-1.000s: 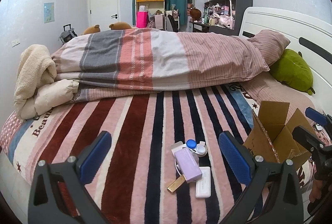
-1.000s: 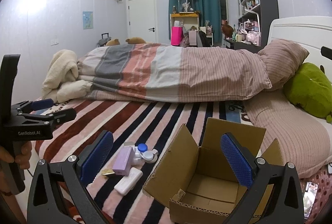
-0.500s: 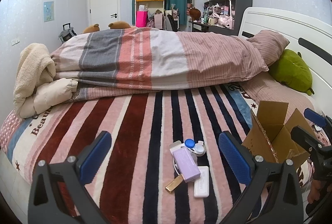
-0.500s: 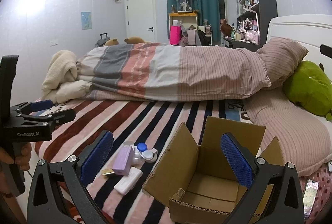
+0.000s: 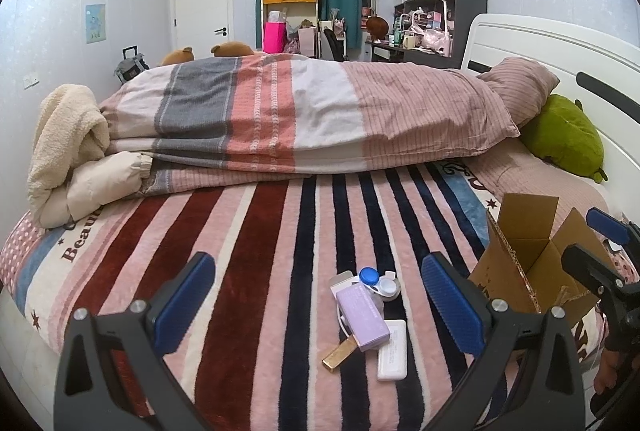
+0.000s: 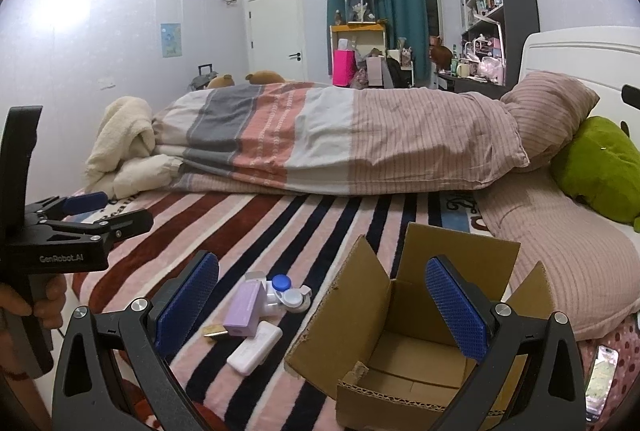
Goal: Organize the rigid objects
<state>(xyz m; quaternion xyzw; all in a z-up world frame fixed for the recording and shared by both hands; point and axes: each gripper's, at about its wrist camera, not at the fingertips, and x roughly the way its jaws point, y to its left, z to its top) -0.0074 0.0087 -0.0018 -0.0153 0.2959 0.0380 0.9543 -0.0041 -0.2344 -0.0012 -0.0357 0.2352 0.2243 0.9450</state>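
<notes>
On a striped bed blanket [image 5: 248, 271], a small heap of items lies at lower centre of the left wrist view: a purple box [image 5: 362, 317], a white power bank [image 5: 393, 349], a gold bar [image 5: 340, 351] and a contact lens case [image 5: 380, 281]. An open cardboard box [image 6: 420, 343], empty inside, stands just right of the heap. The left gripper [image 5: 320, 307] and right gripper [image 6: 320, 307] both hover with fingers spread wide, holding nothing.
</notes>
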